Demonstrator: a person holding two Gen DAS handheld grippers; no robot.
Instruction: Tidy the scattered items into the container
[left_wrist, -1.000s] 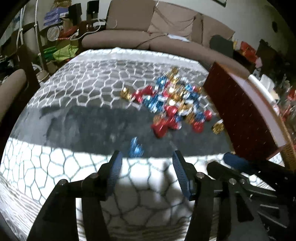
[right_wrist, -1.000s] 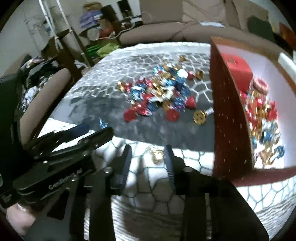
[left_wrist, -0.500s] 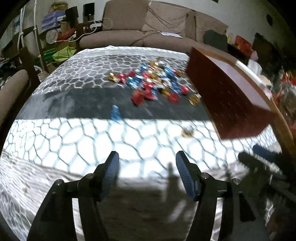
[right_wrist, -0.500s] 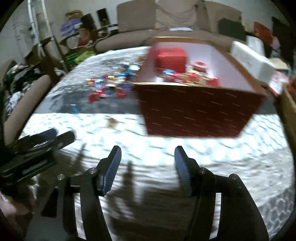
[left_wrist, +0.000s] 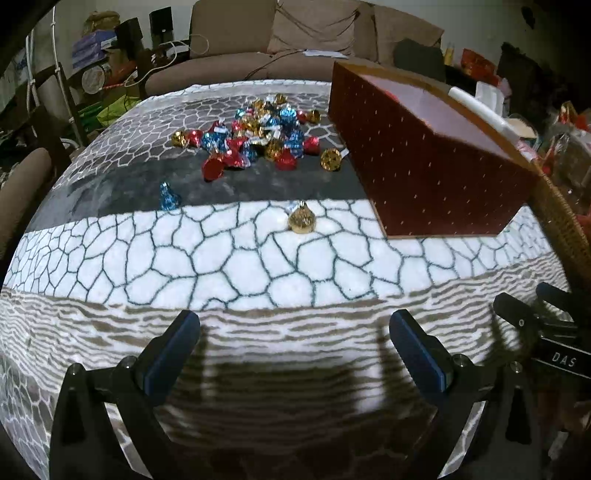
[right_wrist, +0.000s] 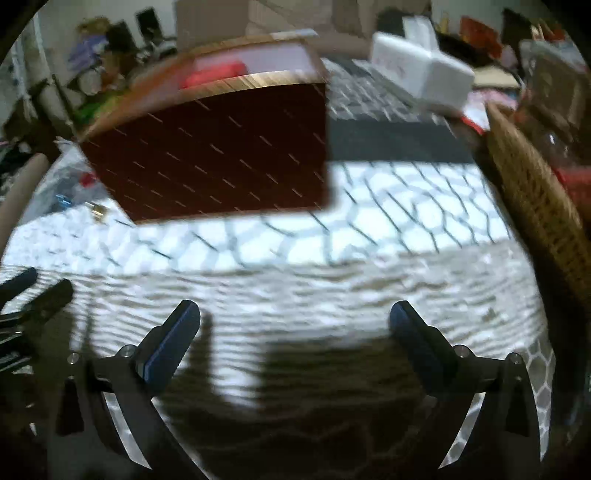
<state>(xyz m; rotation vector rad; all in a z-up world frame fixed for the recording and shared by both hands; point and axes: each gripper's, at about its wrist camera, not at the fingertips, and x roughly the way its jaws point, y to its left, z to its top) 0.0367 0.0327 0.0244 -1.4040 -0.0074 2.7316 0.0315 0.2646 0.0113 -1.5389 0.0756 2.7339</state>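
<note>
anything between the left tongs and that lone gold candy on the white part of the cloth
Nothing visible. Only bare patterned cloth lies between the left tongs, whose jaws are opening and empty, and the gold candy. The red box sits off to its right.

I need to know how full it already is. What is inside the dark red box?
In the right wrist view, the red box shows a pale inner wall and one blurred bright red thing at the back. Its front wall hides the floor, so any sweets inside cannot be seen.

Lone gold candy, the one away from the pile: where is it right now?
In the left wrist view the lone gold candy sits on the white band of the rug, just left of the red box, with the blue candy further left and the pile beyond.
</note>
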